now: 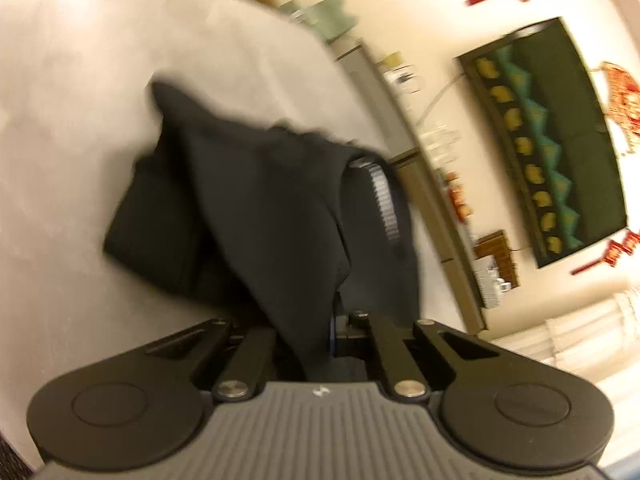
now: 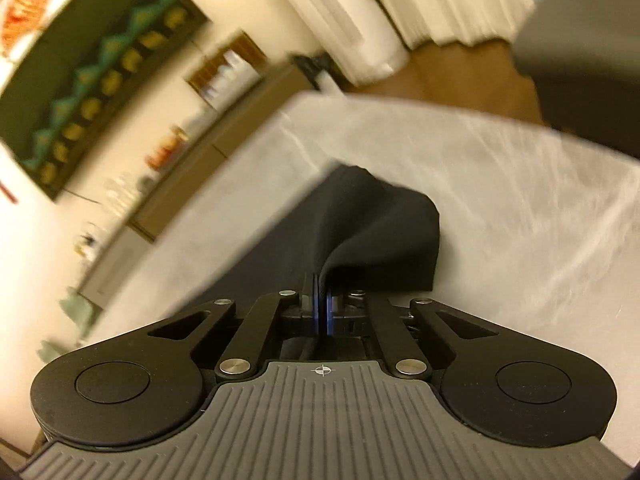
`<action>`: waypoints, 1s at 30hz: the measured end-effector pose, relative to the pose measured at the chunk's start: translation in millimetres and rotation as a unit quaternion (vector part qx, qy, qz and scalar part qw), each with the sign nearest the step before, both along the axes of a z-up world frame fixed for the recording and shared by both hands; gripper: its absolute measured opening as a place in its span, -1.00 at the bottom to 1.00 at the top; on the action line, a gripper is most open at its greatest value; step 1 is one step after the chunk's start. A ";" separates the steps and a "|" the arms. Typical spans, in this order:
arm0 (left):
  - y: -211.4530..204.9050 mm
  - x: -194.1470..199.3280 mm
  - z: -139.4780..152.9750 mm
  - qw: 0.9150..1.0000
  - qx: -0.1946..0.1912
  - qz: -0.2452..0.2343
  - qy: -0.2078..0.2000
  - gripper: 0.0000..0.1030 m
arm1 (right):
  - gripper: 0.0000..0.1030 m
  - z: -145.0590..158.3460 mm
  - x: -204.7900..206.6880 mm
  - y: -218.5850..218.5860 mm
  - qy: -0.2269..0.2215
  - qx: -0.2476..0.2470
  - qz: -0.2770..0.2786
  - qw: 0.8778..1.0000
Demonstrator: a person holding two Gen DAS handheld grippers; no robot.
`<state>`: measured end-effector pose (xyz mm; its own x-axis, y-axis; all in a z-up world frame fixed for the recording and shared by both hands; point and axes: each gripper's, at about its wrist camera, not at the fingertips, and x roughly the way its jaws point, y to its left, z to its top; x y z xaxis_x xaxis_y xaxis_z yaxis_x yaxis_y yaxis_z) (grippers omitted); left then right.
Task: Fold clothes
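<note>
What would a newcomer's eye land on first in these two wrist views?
The black garment, bunched and lifted off the white table cover, dominates both views. The right gripper is pinched shut on a fold of it; in the left view the cloth drapes over the left gripper, hiding its fingertips. Behind, a dark wall hanging with yellow and teal figures stands out.

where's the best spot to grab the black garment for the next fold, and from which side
Grip the black garment at a thin edge or corner, as both grippers do now: the right gripper is shut on a pinched ridge of cloth, the left gripper on a draped edge. Come in low along the white table, since the bunched middle looks too thick to pinch cleanly.
</note>
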<state>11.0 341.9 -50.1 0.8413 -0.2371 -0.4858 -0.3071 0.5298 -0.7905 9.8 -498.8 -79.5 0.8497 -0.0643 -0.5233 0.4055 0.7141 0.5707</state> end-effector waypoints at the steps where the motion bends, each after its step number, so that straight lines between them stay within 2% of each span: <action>1: 0.2 -9.1 9.1 1.000 0.001 0.000 -0.017 -0.91 | -0.98 9.8 -7.6 1.7 -0.016 -0.007 0.006 1.000; 5: -12.6 -36.1 76.3 0.993 0.030 -0.001 -0.114 -0.91 | -0.99 50.3 -35.0 12.3 -0.072 -0.037 0.022 0.996; 8: -26.6 -43.9 153.0 0.979 0.077 0.002 -0.191 -0.91 | -0.99 88.5 -43.9 15.9 -0.111 -0.058 0.028 0.992; 9: -33.2 -38.6 176.3 0.975 0.093 0.003 -0.203 -0.91 | -1.00 102.4 -43.7 16.1 -0.122 -0.064 0.030 0.990; 11: -42.3 -7.3 210.1 0.977 0.118 0.005 -0.179 -0.90 | -1.00 127.2 -29.9 16.4 -0.124 -0.082 0.037 0.988; 12: -45.1 17.0 219.6 0.980 0.132 0.002 -0.152 -0.90 | -1.00 133.9 -15.5 16.7 -0.114 -0.085 0.045 0.989; 14: -52.7 86.7 212.6 0.984 0.162 -0.009 -0.069 -0.89 | -1.00 142.9 16.9 17.8 -0.088 -0.094 0.060 0.990; 16: -60.5 161.1 192.0 0.981 0.193 -0.024 0.020 -0.87 | -0.99 132.2 65.1 20.1 -0.042 -0.109 0.073 0.990; 18: -67.0 239.6 150.8 0.966 0.226 -0.049 0.112 -0.79 | -0.98 106.4 123.4 19.3 0.017 -0.111 0.078 0.991; 19: -67.5 270.4 127.3 0.955 0.246 -0.053 0.156 -0.56 | -0.88 91.4 150.5 18.2 0.045 -0.110 0.080 0.990; 21: -65.3 322.2 77.0 0.925 0.288 -0.054 0.240 -0.59 | -0.26 55.9 199.7 14.0 0.094 -0.102 0.085 0.987; 22: -64.3 335.0 59.8 0.922 0.284 -0.060 0.257 -0.59 | 0.13 38.2 224.3 11.9 0.119 -0.097 0.088 0.984; 24: -63.4 337.4 39.9 0.933 0.251 -0.076 0.247 -0.59 | 0.14 17.6 241.0 8.0 0.134 -0.095 0.080 0.983; 25: -63.7 330.5 39.8 0.937 0.251 -0.082 0.227 -0.59 | 0.15 13.0 237.1 6.3 0.126 -0.097 0.084 0.984; 27: -64.4 312.4 45.5 0.940 0.269 -0.096 0.186 -0.52 | 0.17 10.8 232.1 4.0 0.125 -0.113 0.099 0.981; 29: -65.0 283.8 51.7 0.944 0.275 -0.103 0.148 -0.35 | 0.19 16.4 228.2 2.6 0.124 -0.142 0.107 0.976; 30: -64.7 275.6 55.3 0.947 0.270 -0.108 0.134 -0.33 | 0.22 17.6 226.1 1.7 0.125 -0.147 0.115 0.974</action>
<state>286.6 277.3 5.2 0.6313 -0.0459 -0.7742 -0.2962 0.9083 -0.2953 235.9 -497.0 -61.9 0.7073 -0.0658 -0.7038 0.3156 0.9203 0.2310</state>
